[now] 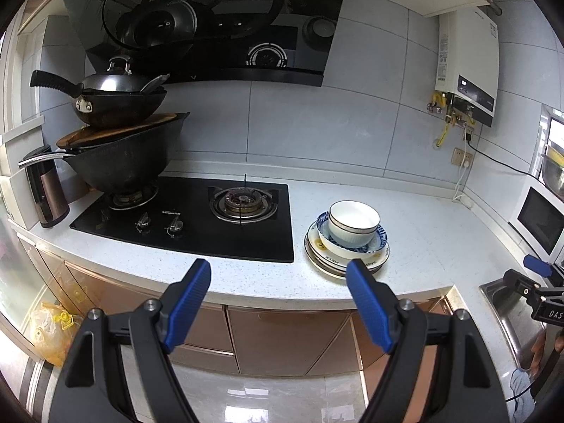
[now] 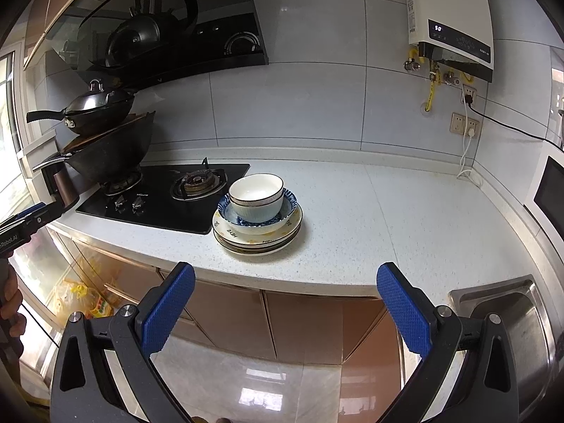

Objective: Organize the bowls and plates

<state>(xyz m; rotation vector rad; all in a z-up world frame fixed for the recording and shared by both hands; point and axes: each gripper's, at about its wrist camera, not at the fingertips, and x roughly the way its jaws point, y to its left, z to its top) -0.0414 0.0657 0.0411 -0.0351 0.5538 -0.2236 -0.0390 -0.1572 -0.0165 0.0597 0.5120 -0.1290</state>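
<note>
A white ribbed bowl (image 1: pixel 353 222) (image 2: pixel 256 194) sits in a blue-patterned bowl (image 1: pixel 373 243) (image 2: pixel 287 202), on a stack of cream plates (image 1: pixel 338 262) (image 2: pixel 253 238) on the white counter just right of the hob. My left gripper (image 1: pixel 280 275) hangs open in front of the counter edge, short of the stack, with nothing between its blue pads. My right gripper (image 2: pixel 285 276) is open too, back from the counter edge and to the right of the stack, and holds nothing. Its tip shows at the right edge of the left wrist view (image 1: pixel 535 264).
A black gas hob (image 1: pixel 190 218) (image 2: pixel 165 194) lies left of the stack, with stacked woks (image 1: pixel 123 134) (image 2: pixel 109 134) on its left burner. A steel sink (image 1: pixel 507 313) (image 2: pixel 521 317) is at the right. A microwave (image 1: pixel 539 218) stands at the far right, and a brown kettle (image 1: pixel 46 190) at the left.
</note>
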